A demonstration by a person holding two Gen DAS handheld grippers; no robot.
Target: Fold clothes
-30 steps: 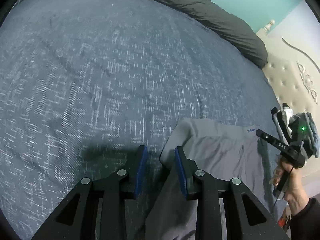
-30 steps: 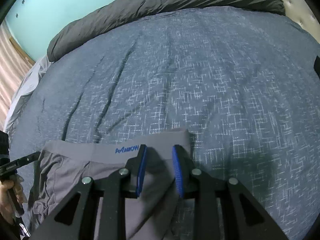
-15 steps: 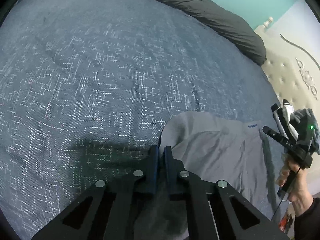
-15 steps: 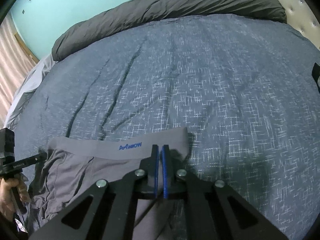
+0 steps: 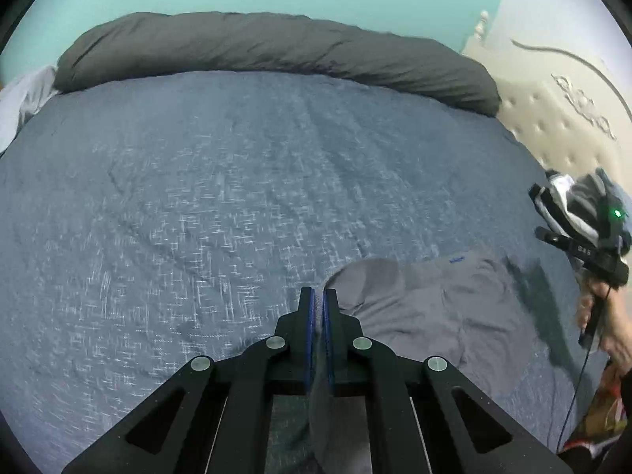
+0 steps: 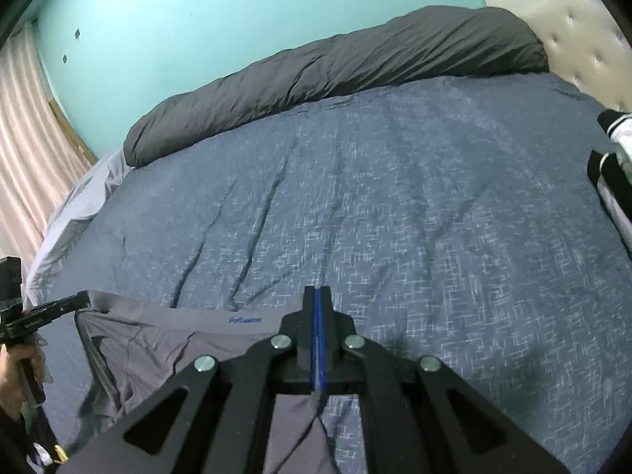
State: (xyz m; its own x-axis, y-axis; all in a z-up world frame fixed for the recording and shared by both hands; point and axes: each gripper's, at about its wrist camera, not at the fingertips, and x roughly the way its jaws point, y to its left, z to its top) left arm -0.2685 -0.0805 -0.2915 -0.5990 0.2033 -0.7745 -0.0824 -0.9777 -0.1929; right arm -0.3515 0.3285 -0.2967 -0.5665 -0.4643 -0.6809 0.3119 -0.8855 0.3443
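A pair of grey shorts (image 5: 434, 308) with a blue logo on the waistband lies on the blue patterned bedspread (image 5: 237, 197). My left gripper (image 5: 317, 296) is shut on the left side of the shorts, with grey cloth hanging between its pads. My right gripper (image 6: 318, 296) is shut on the right end of the shorts (image 6: 158, 347), near the waistband, with cloth pinched below the pads. Both grippers hold the cloth raised a little off the bed. The right gripper shows at the right edge of the left wrist view (image 5: 580, 249).
A dark grey rolled duvet (image 5: 276, 51) lies along the far edge of the bed. A cream tufted headboard (image 5: 561, 118) stands at the right. Black and white clothes (image 6: 612, 166) lie at the bed's right side. A turquoise wall is behind.
Both grippers went from open to shut on the shorts, then lifted and tilted up, so more of the wall and duvet shows.
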